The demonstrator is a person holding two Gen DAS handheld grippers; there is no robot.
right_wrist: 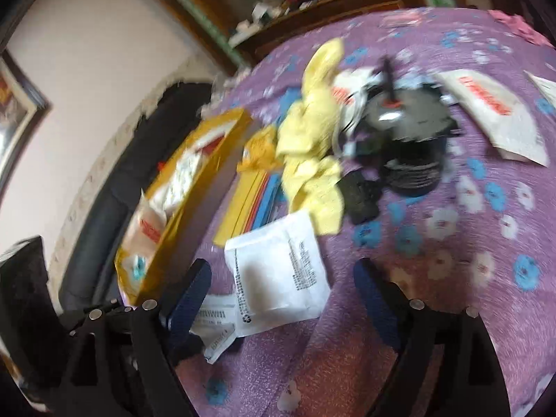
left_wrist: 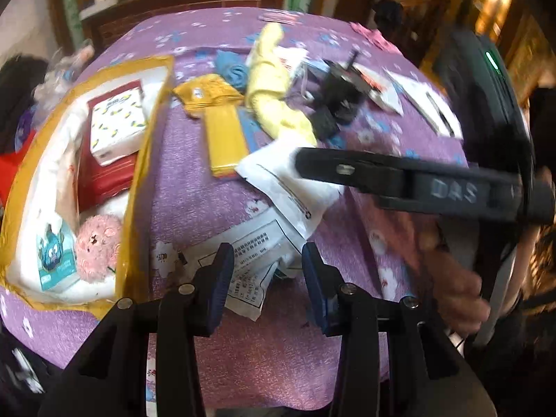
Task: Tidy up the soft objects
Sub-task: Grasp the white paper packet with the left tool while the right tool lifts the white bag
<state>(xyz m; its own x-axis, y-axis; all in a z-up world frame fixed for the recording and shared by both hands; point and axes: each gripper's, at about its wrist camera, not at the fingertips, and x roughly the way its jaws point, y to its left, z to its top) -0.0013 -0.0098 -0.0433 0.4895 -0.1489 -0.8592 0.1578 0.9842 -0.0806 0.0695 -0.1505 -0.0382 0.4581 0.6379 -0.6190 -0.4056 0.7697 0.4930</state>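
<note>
A yellow box lined with white stands at the left of the purple flowered table; it holds a pink plush toy, a tissue pack and a red pouch. A white flat packet lies mid-table, with a printed packet nearer me. A pale yellow cloth, a blue cloth and a yellow pouch lie behind. My left gripper is open just above the printed packet. My right gripper is open around the white packet; one of its fingers reaches over it in the left wrist view.
A black round device with cables sits right of the yellow cloth. White bags with red print lie at the far right. A wooden cabinet stands behind the table. A dark chair stands beyond the box.
</note>
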